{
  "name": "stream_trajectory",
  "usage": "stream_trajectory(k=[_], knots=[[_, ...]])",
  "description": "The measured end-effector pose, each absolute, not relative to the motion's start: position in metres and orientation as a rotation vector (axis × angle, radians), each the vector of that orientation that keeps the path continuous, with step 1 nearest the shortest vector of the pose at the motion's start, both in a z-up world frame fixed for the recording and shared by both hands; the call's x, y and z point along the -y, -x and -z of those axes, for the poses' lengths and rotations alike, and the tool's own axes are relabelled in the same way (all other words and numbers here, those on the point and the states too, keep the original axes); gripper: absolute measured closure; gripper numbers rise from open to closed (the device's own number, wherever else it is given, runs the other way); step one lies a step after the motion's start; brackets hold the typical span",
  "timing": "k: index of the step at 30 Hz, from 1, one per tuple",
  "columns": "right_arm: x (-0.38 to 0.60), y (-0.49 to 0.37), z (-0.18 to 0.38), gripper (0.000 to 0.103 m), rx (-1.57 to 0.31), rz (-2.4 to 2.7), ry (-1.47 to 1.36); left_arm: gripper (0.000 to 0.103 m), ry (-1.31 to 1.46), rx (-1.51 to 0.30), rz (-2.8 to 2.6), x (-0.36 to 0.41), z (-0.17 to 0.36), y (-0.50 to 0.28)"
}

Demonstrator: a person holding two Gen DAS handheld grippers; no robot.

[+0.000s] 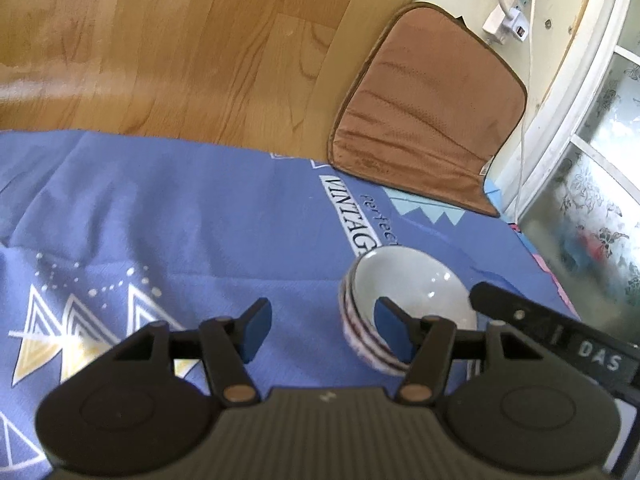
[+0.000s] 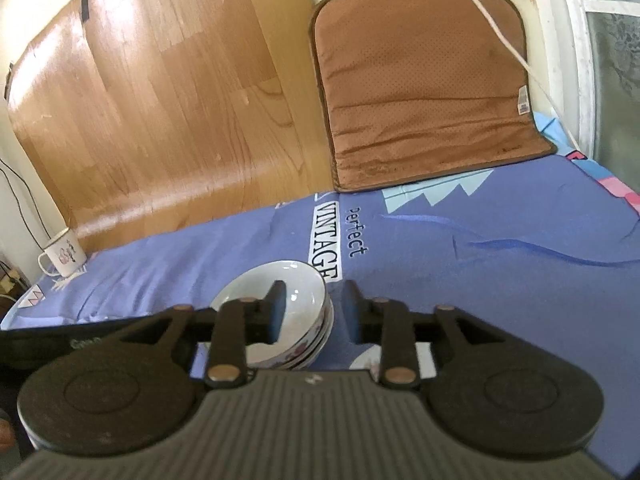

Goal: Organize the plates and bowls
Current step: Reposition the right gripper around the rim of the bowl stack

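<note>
Open right claw [image 2: 314, 312] astride upright bowls [image 2: 280, 312]

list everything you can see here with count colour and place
bowls: stack, several, exact count unclear, white with dark striped rims, on the cloth near its middle
cloth: 1, blue with white print, covering the surface
cushion: 1, brown, leaning at the back right
wood board: 1, light brown, leaning at the back left
mug: 1, white with a print, far left on the cloth
power strip: 1, white, on the wall
left gripper: open, beside the bowls
right gripper: open, straddling the bowl rim
</note>
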State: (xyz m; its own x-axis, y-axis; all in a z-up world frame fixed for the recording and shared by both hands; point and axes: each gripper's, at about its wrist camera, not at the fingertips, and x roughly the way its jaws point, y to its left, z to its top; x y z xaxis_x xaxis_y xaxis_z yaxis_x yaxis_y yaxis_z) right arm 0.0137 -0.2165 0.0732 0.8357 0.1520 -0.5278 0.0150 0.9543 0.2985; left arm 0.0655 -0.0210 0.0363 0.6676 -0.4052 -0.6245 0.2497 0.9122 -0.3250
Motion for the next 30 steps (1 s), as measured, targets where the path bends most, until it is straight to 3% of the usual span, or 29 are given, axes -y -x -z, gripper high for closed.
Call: stream_trajectory(k=[17, 23, 25, 30], knots=[[0.195, 0.023, -0.082, 0.060, -0.571, -0.198, -0.199, 0.040, 0.169, -0.688, 0.344, -0.007, -0.044, -0.028], [0.185, 0.036, -0.071, 0.058, -0.559, -0.190, -0.254, 0.033, 0.113, -0.633, 0.277, -0.019, -0.039, -0.006], [0.187, 0.040, -0.070, 0.047, -0.529, -0.159, -0.291, 0.017, 0.091, -0.600, 0.266, -0.018, -0.039, 0.001], [0.190, 0.052, -0.077, 0.024, -0.403, -0.066, -0.308, 0.003, 0.040, -0.468, 0.224, -0.012, -0.043, 0.020]])
